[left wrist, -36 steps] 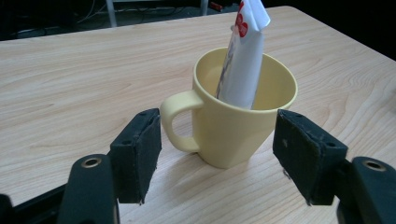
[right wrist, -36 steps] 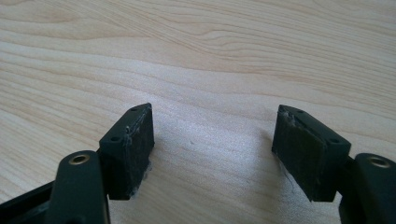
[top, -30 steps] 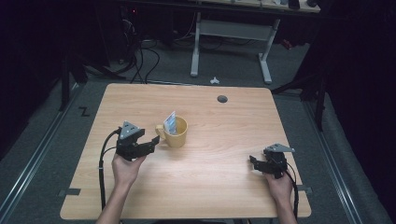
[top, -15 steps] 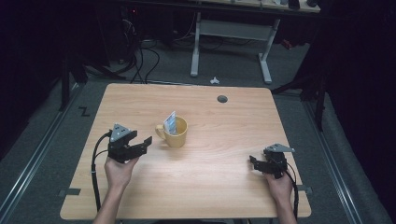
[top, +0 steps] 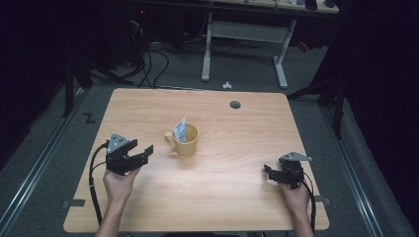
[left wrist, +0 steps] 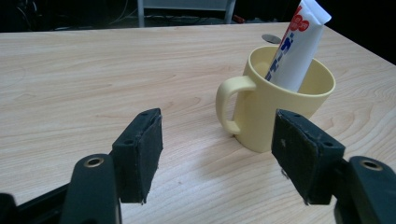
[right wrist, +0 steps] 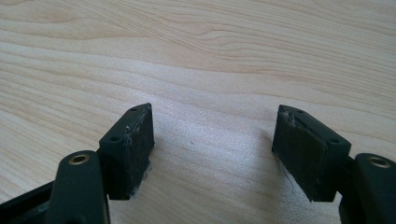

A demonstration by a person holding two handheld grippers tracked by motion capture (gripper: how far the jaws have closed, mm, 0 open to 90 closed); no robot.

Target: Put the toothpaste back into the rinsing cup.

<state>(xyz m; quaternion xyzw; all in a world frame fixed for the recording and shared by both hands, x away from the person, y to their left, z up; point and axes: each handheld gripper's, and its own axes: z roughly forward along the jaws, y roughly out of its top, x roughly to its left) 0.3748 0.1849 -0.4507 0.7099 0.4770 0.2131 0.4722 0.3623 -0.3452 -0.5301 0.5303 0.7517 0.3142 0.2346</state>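
High view: yellow mug (top: 184, 141) holding a toothpaste tube (top: 180, 129) stands mid-table (top: 217, 207); left tongs (top: 141, 154) lie at its 9 o'clock, apart, and right tongs (top: 268, 172) at 4 o'clock. Left gripper view: jaws wide, empty, mug (left wrist: 275, 105) beyond. Right gripper view: jaws wide over bare wood.

Pale yellow mug (left wrist: 280, 105), white tube (left wrist: 299, 44) with red and blue lettering, light wood-grain bench (top: 237, 197), black hand-held gripper (left wrist: 217, 156) pads
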